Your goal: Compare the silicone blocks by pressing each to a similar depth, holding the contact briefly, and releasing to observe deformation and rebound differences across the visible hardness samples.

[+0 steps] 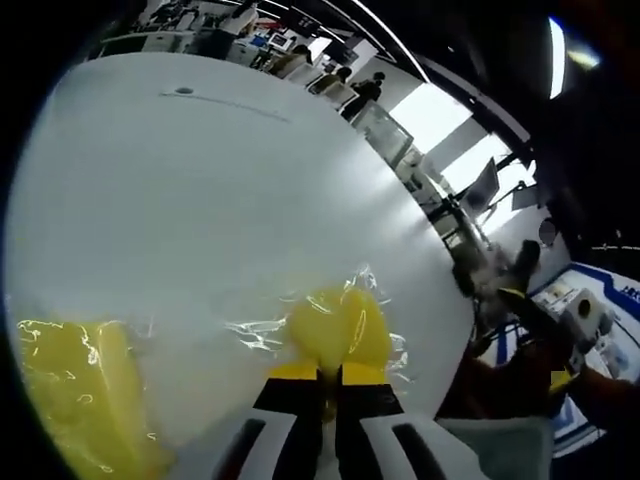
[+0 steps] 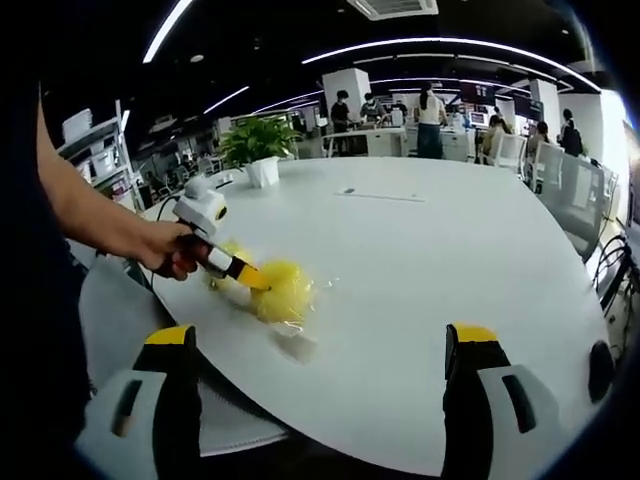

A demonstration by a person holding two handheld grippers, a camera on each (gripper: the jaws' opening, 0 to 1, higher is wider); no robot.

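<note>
On my left hand-held gripper (image 1: 322,373) I see the two yellow-tipped jaws drawn together with barely a slit between them, their tips pressed into a yellow silicone block (image 1: 338,325) that lies in crinkled clear wrap (image 1: 262,335) on the white table (image 1: 200,200). The block bulges to either side of the tips and sits directly ahead of them. A second yellow block (image 1: 75,395), also in wrap, lies off to that gripper's left, near the table's edge.

My right hand-held gripper (image 2: 320,345) hangs above the table's near edge with its jaws spread wide and nothing between them. Ahead of it and to its left, a hand (image 2: 172,250) holds the left hand-held gripper against the yellow block (image 2: 280,290). A potted plant (image 2: 258,150) stands farther back on the table.
</note>
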